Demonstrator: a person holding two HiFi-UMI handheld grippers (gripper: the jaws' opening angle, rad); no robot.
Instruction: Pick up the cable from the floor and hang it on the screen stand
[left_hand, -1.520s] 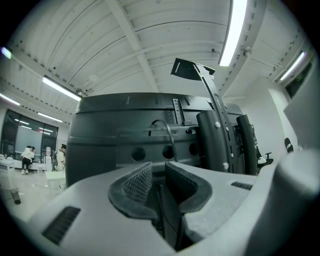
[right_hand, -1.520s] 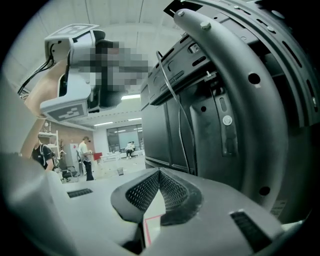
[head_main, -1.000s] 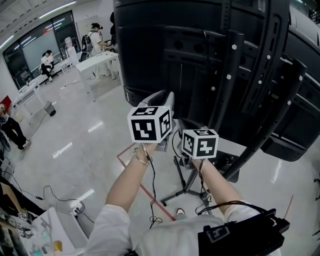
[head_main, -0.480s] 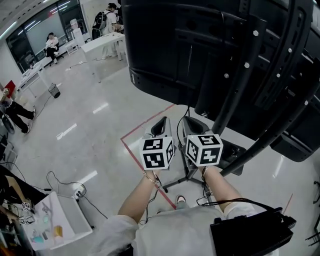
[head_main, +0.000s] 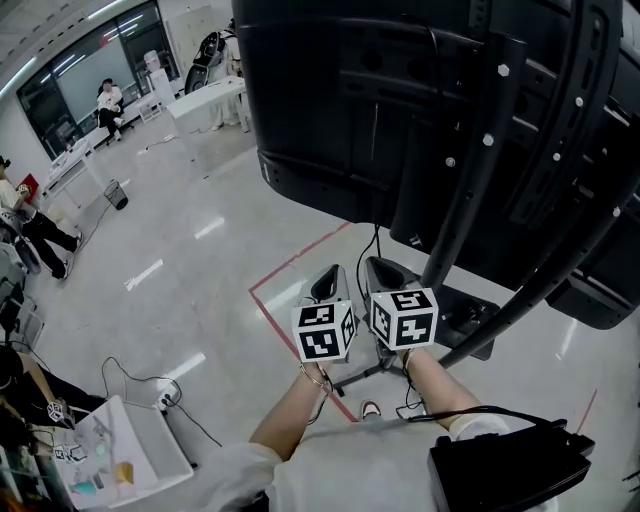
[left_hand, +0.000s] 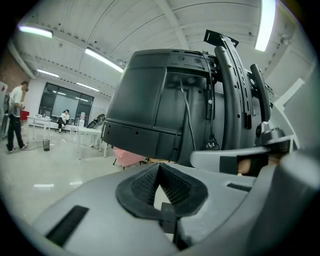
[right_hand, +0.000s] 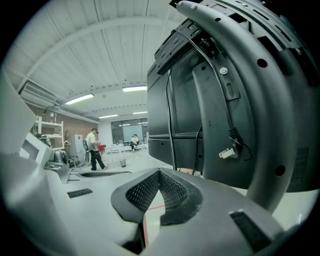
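The big black screen (head_main: 400, 100) hangs on its dark stand (head_main: 470, 190), seen from behind. A thin black cable (head_main: 377, 245) droops from the screen's lower edge toward the stand's base; the left gripper view shows this cable (left_hand: 187, 107) running down the back panel. My left gripper (head_main: 331, 276) and right gripper (head_main: 378, 268) are held side by side, low in front of the stand and below the screen. The left gripper (left_hand: 159, 166) is shut with nothing between its pads. The right gripper (right_hand: 159, 172) is shut and holds nothing either. Another wire with a white plug (right_hand: 226, 153) dangles on the stand.
The stand's base (head_main: 470, 322) and legs spread on the floor just ahead. A red tape line (head_main: 290, 275) marks the glossy floor. A white box (head_main: 140, 445) and loose floor wires (head_main: 130, 375) lie at lower left. White tables (head_main: 205, 100) and people (head_main: 40, 235) are far left.
Both grippers have dropped from the screen's lower edge toward the floor, the left one farther. They are now level with each other, closer to my body.
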